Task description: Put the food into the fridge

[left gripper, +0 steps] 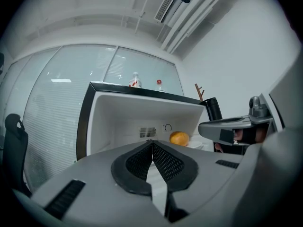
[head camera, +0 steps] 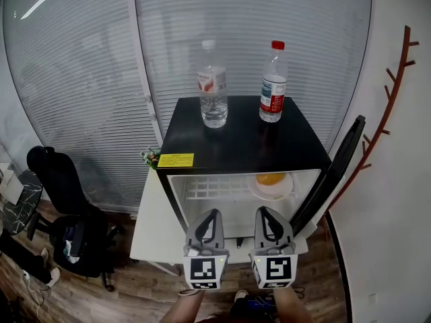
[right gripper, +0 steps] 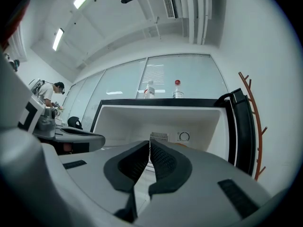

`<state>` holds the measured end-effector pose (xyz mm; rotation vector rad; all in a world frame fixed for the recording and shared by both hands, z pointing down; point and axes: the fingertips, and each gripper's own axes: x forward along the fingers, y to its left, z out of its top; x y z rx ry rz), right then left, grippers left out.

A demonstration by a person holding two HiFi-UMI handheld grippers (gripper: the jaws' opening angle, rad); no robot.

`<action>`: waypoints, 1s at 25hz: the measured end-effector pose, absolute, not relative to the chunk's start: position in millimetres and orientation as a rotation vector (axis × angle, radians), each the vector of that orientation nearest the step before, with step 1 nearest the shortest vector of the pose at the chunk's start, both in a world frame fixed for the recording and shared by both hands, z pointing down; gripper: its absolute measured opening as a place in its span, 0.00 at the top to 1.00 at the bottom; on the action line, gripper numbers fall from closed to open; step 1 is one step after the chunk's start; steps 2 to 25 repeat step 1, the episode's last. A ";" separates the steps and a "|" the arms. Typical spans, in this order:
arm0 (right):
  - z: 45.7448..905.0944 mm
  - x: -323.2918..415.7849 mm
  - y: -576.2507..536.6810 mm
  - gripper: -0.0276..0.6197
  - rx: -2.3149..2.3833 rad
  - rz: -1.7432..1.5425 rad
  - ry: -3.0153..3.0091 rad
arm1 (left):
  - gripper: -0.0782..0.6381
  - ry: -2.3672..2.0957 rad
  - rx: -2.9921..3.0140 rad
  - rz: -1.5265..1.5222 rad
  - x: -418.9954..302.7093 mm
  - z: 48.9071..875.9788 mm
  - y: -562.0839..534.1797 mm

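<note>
Blinds (head camera: 81, 99) behind open fridge (head camera: 242, 136) on white table (head camera: 151, 227); left gripper (head camera: 214, 212), right gripper (head camera: 261, 210) fingers together.

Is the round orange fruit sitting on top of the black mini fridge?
No, the round orange fruit lies on a white plate inside the open black mini fridge.

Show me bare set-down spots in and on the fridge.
Inside, the wire shelf is bare left of the plate holding the orange; its right is crowded. The fridge top is free in front of the white-capped bottle and red-capped bottle.
</note>
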<state>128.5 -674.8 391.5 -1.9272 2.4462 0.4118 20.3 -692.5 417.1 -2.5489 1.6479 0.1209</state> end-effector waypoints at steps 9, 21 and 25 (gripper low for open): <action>389.9 129.0 -674.7 0.91 -1.926 0.412 2.439 | 0.85 1.651 -2.544 0.124 20.1 416.3 -692.0; 389.9 129.0 -674.7 0.91 -1.926 0.412 2.439 | 0.85 1.651 -2.544 0.124 20.1 416.3 -692.0; 389.9 129.0 -674.7 0.91 -1.926 0.412 2.439 | 0.85 1.651 -2.544 0.124 20.1 416.3 -692.0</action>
